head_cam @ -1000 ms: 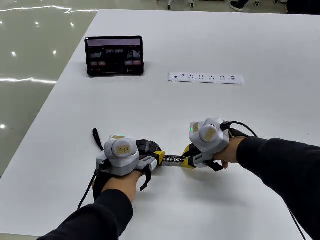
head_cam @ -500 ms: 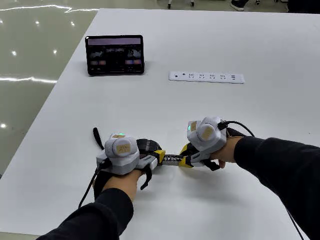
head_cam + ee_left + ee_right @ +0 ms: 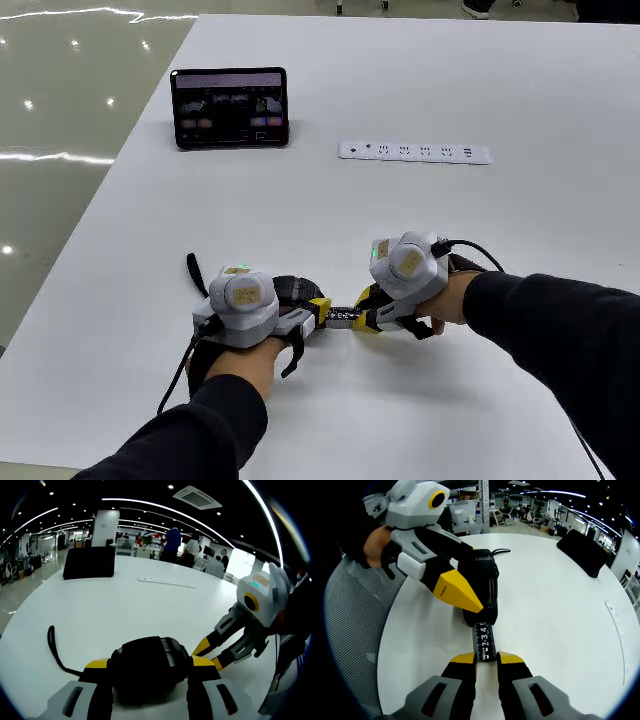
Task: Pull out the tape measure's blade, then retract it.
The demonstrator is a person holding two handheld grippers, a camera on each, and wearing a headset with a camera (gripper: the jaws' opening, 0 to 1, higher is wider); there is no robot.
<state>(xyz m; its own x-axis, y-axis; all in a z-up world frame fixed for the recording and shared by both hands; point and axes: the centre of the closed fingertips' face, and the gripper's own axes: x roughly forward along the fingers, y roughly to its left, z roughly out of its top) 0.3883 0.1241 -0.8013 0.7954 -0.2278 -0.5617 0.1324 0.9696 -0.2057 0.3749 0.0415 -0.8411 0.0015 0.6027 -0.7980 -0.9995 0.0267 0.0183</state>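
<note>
The black tape measure case (image 3: pixel 296 292) lies on the white table (image 3: pixel 300 210), and my left gripper (image 3: pixel 315 313) is shut on its sides. In the left gripper view the case (image 3: pixel 149 652) sits between the yellow-tipped fingers (image 3: pixel 98 664). A short length of the numbered blade (image 3: pixel 341 318) runs out to the right. My right gripper (image 3: pixel 362 312) is shut on the blade's end. In the right gripper view the blade (image 3: pixel 484 639) leads from the jaws (image 3: pixel 486 658) to the case (image 3: pixel 484 582), with the left gripper (image 3: pixel 451 586) clamped over it.
A dark tablet (image 3: pixel 230 108) stands at the back left and a white power strip (image 3: pixel 414 153) lies at the back centre. The case's black wrist strap (image 3: pixel 194 277) trails left. The table's left edge (image 3: pixel 90 215) is close by.
My right gripper has moved left toward the case, and the exposed blade has become shorter. The left gripper and case have stayed in place.
</note>
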